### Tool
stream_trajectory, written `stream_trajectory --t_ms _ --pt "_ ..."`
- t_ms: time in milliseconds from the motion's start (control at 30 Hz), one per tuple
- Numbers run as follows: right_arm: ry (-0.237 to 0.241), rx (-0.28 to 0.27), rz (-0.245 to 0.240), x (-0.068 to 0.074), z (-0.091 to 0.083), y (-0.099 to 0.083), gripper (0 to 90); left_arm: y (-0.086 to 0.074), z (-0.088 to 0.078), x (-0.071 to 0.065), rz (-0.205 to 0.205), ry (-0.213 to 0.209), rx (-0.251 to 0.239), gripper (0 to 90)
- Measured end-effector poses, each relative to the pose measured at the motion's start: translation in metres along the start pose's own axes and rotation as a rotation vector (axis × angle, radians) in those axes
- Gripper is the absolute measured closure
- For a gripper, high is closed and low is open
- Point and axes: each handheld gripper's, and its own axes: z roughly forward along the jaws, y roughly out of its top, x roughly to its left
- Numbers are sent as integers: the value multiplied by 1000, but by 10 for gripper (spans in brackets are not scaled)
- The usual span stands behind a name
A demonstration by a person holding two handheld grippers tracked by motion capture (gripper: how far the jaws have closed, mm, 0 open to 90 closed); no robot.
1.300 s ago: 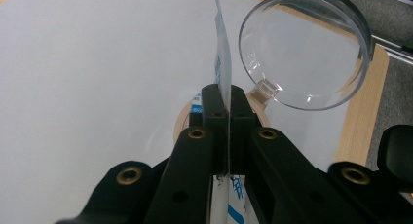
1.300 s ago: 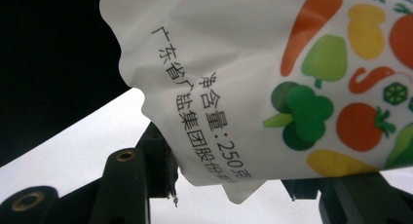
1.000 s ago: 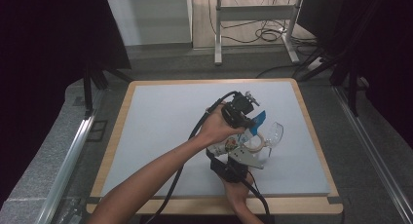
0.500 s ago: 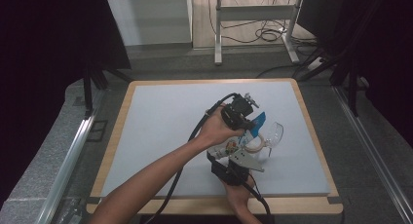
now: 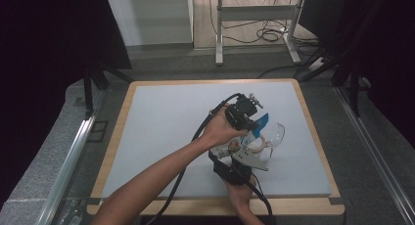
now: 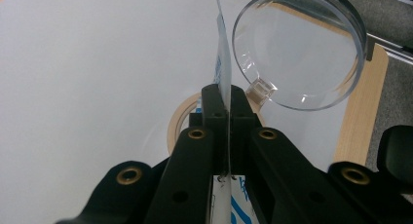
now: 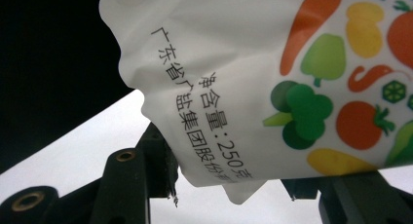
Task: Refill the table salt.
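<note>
A white bag [image 7: 272, 83] printed with vegetables and black text is held up between both grippers. My left gripper [image 6: 223, 95] is shut on the bag's thin upper edge [image 6: 220, 63], which runs up from between the jaws. In the high view the left gripper [image 5: 250, 123] is above the table, with the bag's blue corner [image 5: 261, 121] sticking out beside it. My right gripper [image 7: 229, 182] grips the bag's lower part, one jaw on each side. In the high view it [image 5: 241, 151] points away from the near edge. A clear round cup [image 6: 299, 48] lies just beyond the bag.
The clear cup [image 5: 275, 134] rests on the white table top [image 5: 166, 117], right of the hands. A tan ring [image 6: 181, 121] shows below the left jaws. Black cables trail from both grippers toward the near wooden edge [image 5: 205, 205]. A metal stand [image 5: 254, 19] is beyond the table.
</note>
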Motion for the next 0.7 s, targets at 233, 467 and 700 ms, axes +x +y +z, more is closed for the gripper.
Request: stream_trajectory --t_ms 233,467,700 --pt "2 -7 20 0 0 2 486 2 2 -1 8 1 6 900" --pt "3 -5 32 0 0 2 487 2 3 -2 6 3 12 900" --pt "2 -9 43 1 2 3 487 3 3 -2 8 5 14 900"
